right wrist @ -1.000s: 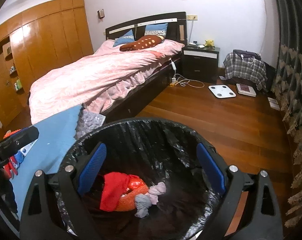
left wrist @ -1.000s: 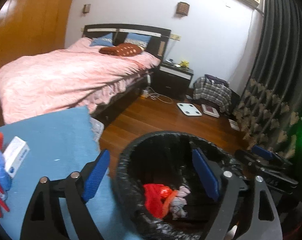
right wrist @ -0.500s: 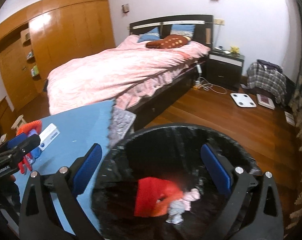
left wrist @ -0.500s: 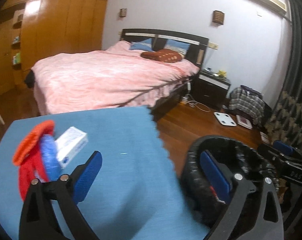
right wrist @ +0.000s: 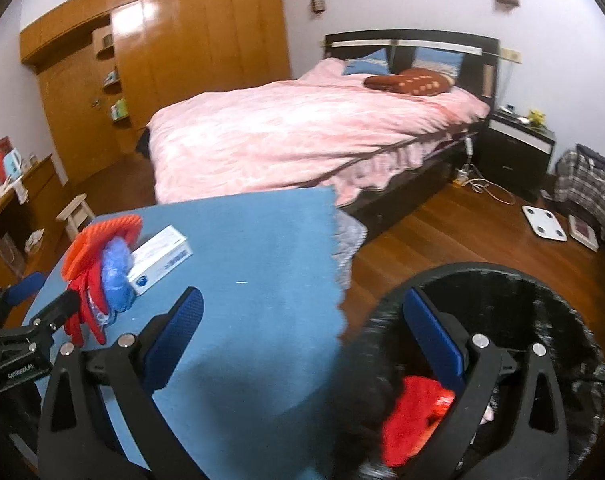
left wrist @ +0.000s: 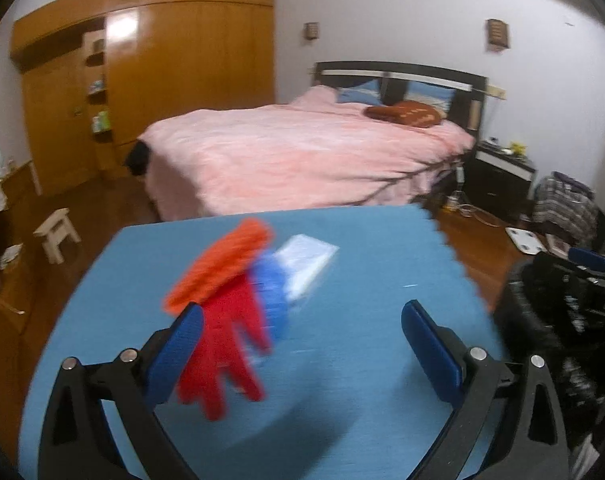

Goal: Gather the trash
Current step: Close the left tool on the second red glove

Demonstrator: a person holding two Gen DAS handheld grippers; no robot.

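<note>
On the blue table (left wrist: 362, 360) lies a red glove (left wrist: 226, 344) with an orange cuff, beside a crumpled blue piece (left wrist: 272, 292) and a white box (left wrist: 306, 260). My left gripper (left wrist: 302, 332) hovers open just short of this pile, its left finger overlapping the glove, with nothing between the pads. My right gripper (right wrist: 302, 312) is open and empty over the table's right edge (right wrist: 334, 264) and the black lined bin (right wrist: 542, 300). Red trash (right wrist: 414, 416) lies in the bin. The glove (right wrist: 88, 300), blue piece (right wrist: 116, 276) and box (right wrist: 158, 258) sit far left in the right wrist view.
A pink bed (left wrist: 302, 152) stands behind the table, with a wooden wardrobe (left wrist: 162, 80) on the left and a small stool (left wrist: 58, 232) on the floor. The bin (left wrist: 542, 320) stands off the table's right edge. A white scale (right wrist: 542, 224) lies on the wooden floor.
Both views have swung left, away from the bin and onto the table. The glove pile now sits right in front of the left gripper. The bin has slid to the right of both views.
</note>
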